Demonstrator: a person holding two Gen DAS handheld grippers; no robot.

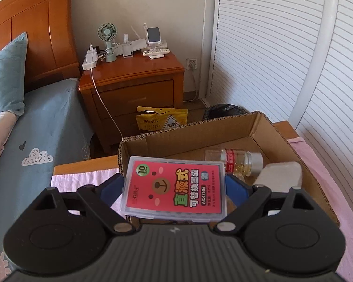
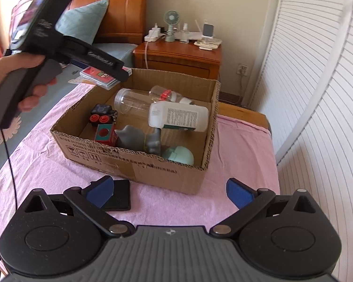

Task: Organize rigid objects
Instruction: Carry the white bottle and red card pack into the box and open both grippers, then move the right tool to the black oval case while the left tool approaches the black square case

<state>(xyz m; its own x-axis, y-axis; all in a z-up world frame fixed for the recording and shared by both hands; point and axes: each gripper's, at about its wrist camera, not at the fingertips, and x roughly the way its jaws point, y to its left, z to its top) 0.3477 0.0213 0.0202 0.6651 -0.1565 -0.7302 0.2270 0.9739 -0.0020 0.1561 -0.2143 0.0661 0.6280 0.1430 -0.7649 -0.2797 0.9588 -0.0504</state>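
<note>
Nearest, the right tongs (image 2: 170, 193) stand spread wide and empty over the pink-clothed desk (image 2: 242, 141), one black flat case (image 2: 120, 196) just beside the left pad. Beyond, one cardboard box (image 2: 134, 164) holds two clear bottles, one white bottle (image 2: 178, 117) and toys. At its far corner, the left tongs (image 1: 174, 185) pinch one red-labelled plastic case (image 1: 176, 188).

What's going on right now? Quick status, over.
Left gripper shut on the pink-labelled plastic case, held over the cardboard box corner. Right gripper open, empty, near a black item on the cloth. Nothing blocking the drop.
</note>
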